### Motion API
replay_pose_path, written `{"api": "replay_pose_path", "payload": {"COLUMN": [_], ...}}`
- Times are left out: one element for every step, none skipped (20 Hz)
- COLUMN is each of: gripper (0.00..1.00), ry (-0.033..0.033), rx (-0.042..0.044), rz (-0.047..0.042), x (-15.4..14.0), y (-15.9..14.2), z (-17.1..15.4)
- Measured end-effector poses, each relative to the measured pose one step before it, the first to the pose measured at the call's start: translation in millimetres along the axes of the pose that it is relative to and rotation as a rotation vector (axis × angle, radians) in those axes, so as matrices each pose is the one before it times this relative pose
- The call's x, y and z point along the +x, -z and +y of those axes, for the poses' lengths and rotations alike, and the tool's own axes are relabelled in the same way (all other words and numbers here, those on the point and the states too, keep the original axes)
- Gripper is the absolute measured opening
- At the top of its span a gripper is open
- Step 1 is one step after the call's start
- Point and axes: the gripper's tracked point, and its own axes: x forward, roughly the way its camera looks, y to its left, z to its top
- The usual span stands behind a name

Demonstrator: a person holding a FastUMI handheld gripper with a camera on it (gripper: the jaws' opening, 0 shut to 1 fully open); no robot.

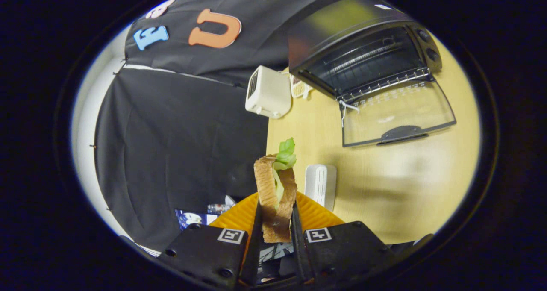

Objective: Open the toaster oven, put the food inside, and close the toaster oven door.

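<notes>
While clamped on the sandwich (275, 197), gripper (275, 222) above orange plate (235, 217).

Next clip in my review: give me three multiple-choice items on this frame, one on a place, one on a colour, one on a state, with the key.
1. Where is the sandwich?
A. on the oven rack
B. between the jaws of the gripper
C. on the oven's glass door

2. What colour is the plate under the sandwich?
A. orange
B. blue
C. green

3. How is the toaster oven door?
A. shut
B. folded down open
C. taken off

Key: 1 B, both jaws press its bread slices. 2 A, orange ribbed rim beside the jaws. 3 B, the glass lies flat on the table, rack exposed.
</notes>
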Motion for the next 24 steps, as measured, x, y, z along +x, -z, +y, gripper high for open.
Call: {"api": "replay_pose_path", "payload": {"gripper": [0.39, 0.39, 0.39, 0.39, 0.39, 0.39, 0.39, 0.39, 0.39, 0.39, 0.38, 0.39, 0.38, 0.38, 0.38, 0.38, 0.38, 0.38, 0.38, 0.38, 0.38, 0.38, 0.39, 0.38], "ry": [-0.00307, 0.00241, 0.00962, 0.00835, 0.00375, -0.0046, -0.00668, -0.00472, -0.00342, -0.00965, -0.00947, -0.00193, -0.00494, -0.0107, -0.01401, -0.00383, 0.01212, 0.00369, -0.01326, -0.02239, -0.02425, -0.01241, -0.00595, 0.0016], "rx": [0.01637, 0.01649, 0.01876, 0.01886, 0.02979, 0.03573, 0.04161, 0.03005, 0.03139, 0.03299, 0.02613, 0.02448, 0.02035, 0.02031, 0.01174, -0.00008, 0.00539, 0.01203, 0.02443, 0.03016, 0.02538, 0.02221, 0.02404, 0.02047], "rz": [-0.03521, -0.03713, -0.03976, -0.03996, -0.05105, -0.04737, -0.04655, -0.04048, -0.04535, -0.05132, -0.04492, -0.03812, -0.04235, -0.03786, -0.04083, -0.03836, -0.03636, -0.0261, -0.02076, -0.02589, -0.02723, -0.02063, -0.02771, -0.02404], "x": [-10.83, -6.69, -3.83, -2.51, -2.5, -1.03, 1.34, 4.09, 4.21, 5.84, 6.1, 6.86, 10.11, 10.03, 8.69, 10.94, 12.46, 12.08, 9.36, 8.36, 8.09, 6.63, 8.11, 6.57], "y": [-10.61, -11.91, -9.36, -8.34, -8.31, -11.63, -11.12, -10.87, -10.59, -14.02, -12.35, -9.51, -9.86, -8.74, -8.65, -6.55, -5.22, -3.69, -0.1, -0.76, -2.76, -0.78, -3.36, -2.64], "z": [-0.68, -5.11, -6.75, -7.4, -9.66, -7.88, -4.17, -6.38, -7.89, -6.5, -6.02, -8.02, -6.2, -4.45, -3.21, -4.74, -7.48, -7.14, -1.55, -1.44, -0.65, -0.95, -2.37, -3.07]}}
